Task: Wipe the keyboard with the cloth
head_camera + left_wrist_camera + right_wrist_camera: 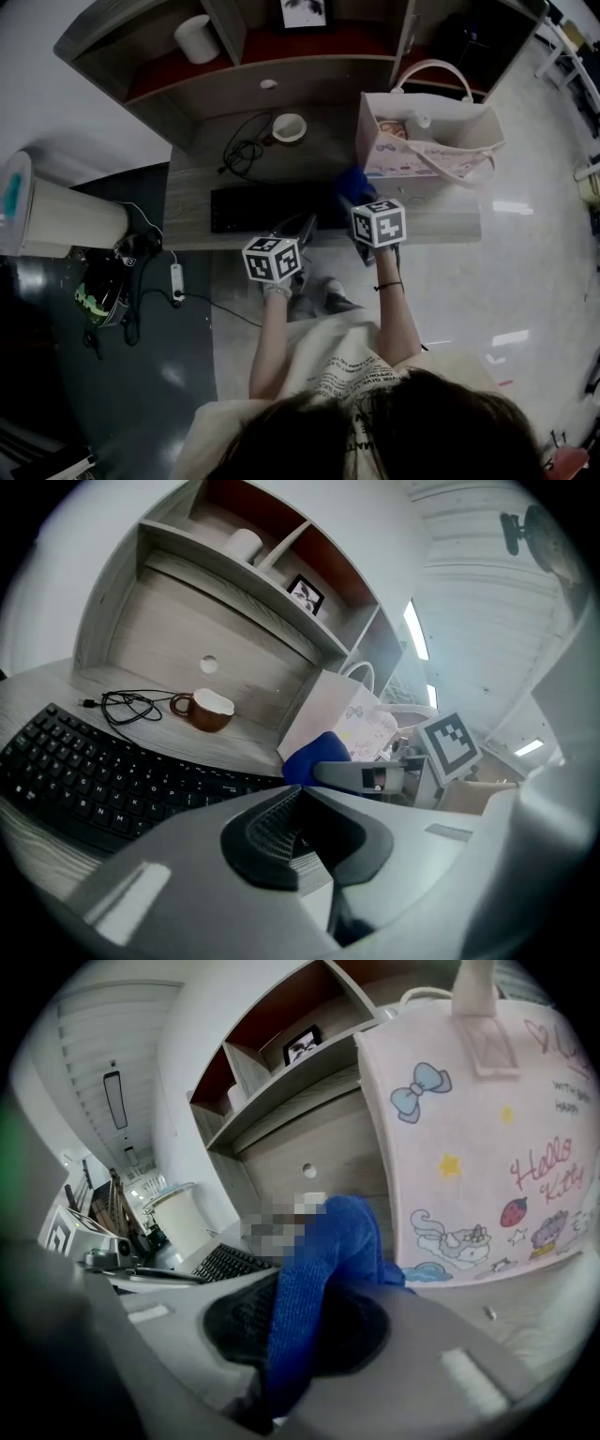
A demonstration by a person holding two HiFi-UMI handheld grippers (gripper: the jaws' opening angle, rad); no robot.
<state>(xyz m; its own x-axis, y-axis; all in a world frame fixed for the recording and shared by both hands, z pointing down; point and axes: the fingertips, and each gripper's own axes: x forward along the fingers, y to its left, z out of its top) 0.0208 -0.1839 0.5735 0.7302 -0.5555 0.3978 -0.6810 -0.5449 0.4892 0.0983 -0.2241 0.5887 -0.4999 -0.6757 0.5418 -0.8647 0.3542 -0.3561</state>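
**Cloth at the right end of the keyboard**

The right gripper (pixel 300 1335) has its jaws clamped on a blue microfibre cloth (pixel 319 1269), which bunches up out of them. From the head view, this right gripper (pixel 354 204) holds the blue cloth (pixel 354 180) at the right end of the flat black keyboard (pixel 267 206). We cannot tell whether the cloth touches the keys.

The left gripper (pixel 302 794) has its jaws closed together with nothing between them. It sits at the near edge of the keyboard (pixel 84 780), towards the keyboard's right half, just left of the right gripper.

Behind the keyboard lie a coiled black cable (pixel 244 150) and a brown cup with a white inside (pixel 289 127). A pale pink printed tote bag (pixel 427 141) stands behind the keyboard's right end, just beyond the cloth. The keyboard rests on a grey wood-grain desk (pixel 187 202).
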